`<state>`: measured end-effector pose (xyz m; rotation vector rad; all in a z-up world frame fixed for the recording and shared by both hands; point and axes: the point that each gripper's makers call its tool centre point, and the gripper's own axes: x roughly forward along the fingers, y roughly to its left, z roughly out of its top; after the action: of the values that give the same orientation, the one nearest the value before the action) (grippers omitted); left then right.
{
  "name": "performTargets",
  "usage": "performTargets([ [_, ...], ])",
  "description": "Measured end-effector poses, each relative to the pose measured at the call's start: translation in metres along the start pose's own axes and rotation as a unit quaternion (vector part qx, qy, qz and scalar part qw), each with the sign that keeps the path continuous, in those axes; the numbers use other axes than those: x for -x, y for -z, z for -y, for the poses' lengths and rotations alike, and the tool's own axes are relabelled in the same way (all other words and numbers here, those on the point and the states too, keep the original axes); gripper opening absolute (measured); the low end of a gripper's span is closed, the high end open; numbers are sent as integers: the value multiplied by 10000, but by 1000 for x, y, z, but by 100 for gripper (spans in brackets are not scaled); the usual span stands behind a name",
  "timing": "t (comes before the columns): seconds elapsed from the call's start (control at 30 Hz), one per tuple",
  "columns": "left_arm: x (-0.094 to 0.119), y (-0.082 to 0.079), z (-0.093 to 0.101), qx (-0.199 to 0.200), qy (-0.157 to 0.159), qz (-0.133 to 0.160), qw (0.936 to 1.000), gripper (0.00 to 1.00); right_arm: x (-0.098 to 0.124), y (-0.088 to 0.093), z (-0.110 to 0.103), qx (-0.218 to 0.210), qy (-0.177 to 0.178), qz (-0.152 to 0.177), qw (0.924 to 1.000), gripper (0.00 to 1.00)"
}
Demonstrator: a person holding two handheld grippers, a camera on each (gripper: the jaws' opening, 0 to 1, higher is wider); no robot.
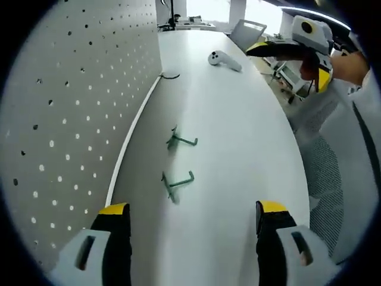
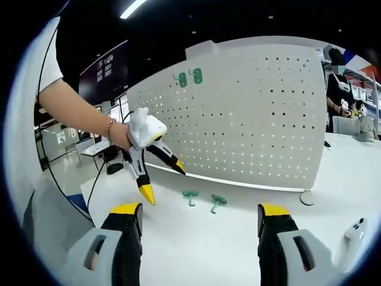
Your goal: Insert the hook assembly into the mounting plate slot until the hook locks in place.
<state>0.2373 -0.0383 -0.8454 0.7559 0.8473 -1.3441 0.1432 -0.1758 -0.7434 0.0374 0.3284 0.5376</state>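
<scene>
With both hand-held grippers, left [image 1: 193, 223] and right [image 2: 199, 226], open and empty, pickup is pending: close on a green hook [image 1: 177, 182] lying on the bench [image 1: 238, 131] below the pegboard [image 1: 71, 119].

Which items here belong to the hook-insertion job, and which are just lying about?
Job items: two green hooks lying on the white table; pegboard; hooks already on the pegboard; both open grippers.

Lying about: white controller; black cable; round disc.
</scene>
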Motion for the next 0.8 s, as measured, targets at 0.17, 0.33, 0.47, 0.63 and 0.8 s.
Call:
performTargets([
  [0.17, -5, 1, -3, 20, 28, -94, 10000, 89, 0, 1, 0, 14, -7, -15, 10000, 77],
  [0.33, -13, 2, -4, -14, 59, -192, 9998, 89, 0, 2, 1, -14, 3, -18, 10000, 77],
  [0.47, -18, -1, -6, 49, 90, -175, 9998, 88, 0, 1, 1, -18, 14, -13, 10000, 76],
  [0.63, -27, 2, -8, 77, 84, -276, 9996, 87, 0, 1, 2, -55, 29, 4, 10000, 76],
  [0.8, -35, 5, -6, 85, 126, -413, 9990, 86, 1, 1, 3, -89, 40, 25, 9999, 75],
])
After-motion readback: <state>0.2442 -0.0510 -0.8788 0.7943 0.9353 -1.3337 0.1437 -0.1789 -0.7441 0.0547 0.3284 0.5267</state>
